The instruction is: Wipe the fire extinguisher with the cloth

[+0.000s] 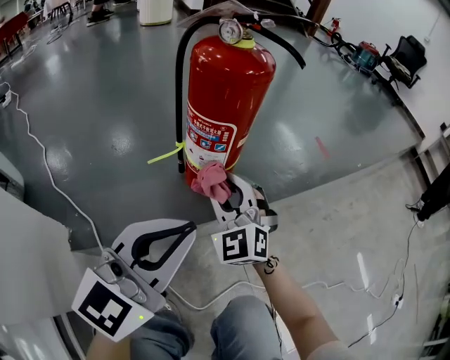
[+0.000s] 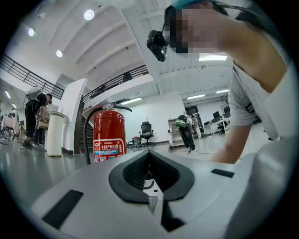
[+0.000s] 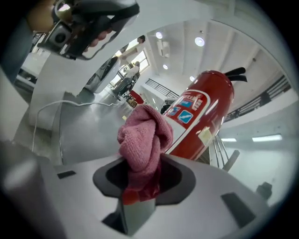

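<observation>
A red fire extinguisher stands upright on the grey floor, with a black hose, a gauge on top and a label on its lower side. My right gripper is shut on a bunched pink cloth, and the cloth is pressed against the extinguisher's base. In the right gripper view the pink cloth sticks out from between the jaws with the fire extinguisher just behind it. My left gripper hangs lower left, shut and holding nothing. The fire extinguisher stands a little way off in the left gripper view.
A white cable trails over the floor on the left. A yellow tag hangs from the extinguisher. Tools and black cases lie at the far right. A white bin stands at the back. People stand further away in the hall.
</observation>
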The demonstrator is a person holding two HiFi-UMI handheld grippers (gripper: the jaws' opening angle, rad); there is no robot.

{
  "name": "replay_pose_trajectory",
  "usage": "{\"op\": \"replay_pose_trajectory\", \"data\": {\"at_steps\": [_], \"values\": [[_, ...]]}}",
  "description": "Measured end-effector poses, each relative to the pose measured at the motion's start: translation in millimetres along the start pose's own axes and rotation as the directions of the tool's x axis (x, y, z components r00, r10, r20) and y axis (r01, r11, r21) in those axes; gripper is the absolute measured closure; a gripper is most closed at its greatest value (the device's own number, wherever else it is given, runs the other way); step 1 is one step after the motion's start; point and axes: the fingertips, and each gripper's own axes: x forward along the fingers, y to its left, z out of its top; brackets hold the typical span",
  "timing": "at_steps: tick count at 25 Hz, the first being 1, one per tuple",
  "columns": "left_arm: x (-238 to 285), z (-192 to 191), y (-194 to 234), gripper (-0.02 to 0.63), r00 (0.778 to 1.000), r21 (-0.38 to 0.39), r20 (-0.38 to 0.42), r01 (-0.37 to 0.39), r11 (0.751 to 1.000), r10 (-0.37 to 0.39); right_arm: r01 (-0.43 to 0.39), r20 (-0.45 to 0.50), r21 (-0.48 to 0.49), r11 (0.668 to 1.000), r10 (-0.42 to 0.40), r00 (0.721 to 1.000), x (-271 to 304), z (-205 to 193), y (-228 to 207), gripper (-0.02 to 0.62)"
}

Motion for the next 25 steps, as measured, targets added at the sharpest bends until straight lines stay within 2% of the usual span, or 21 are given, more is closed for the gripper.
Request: {"op": "replay_pose_trajectory", "data": {"at_steps": [2,5,12,21,25], "values": [[6.8,7.2,11.9,0.597,1.000,-0.015,0.002,-0.009,1.000,0.009,-0.001,-0.009,0.052,0.999,0.001,1.000,-3.3,10.3,-11.1,0.465],[13.5,24.8,28.7,0.597,0.999,-0.022,-0.037,-0.010,1.000,0.010,0.010,-0.026,0.103,0.995,-0.008,1.000,-12.0,29.0,-35.0,0.465],[22.7,94.6,37.8,0.597,0.994,-0.017,-0.110,-0.004,1.000,0.002,0.012,-0.055,0.159,0.987,-0.004,0.998,-41.5,81.7,-94.4,0.465],[7.5,230.4,12.6,0.597,0.989,-0.063,-0.140,-0.052,0.997,0.042,-0.080,-0.038,0.174,0.982,0.087,0.995,-133.0,193.4,-156.6,0.465],[-5.5,305.6,-11.3,0.597,0.988,-0.074,-0.135,-0.090,0.993,0.079,-0.131,0.001,0.229,0.964,0.135,0.991,-191.2,257.5,-194.1,0.465]]}}
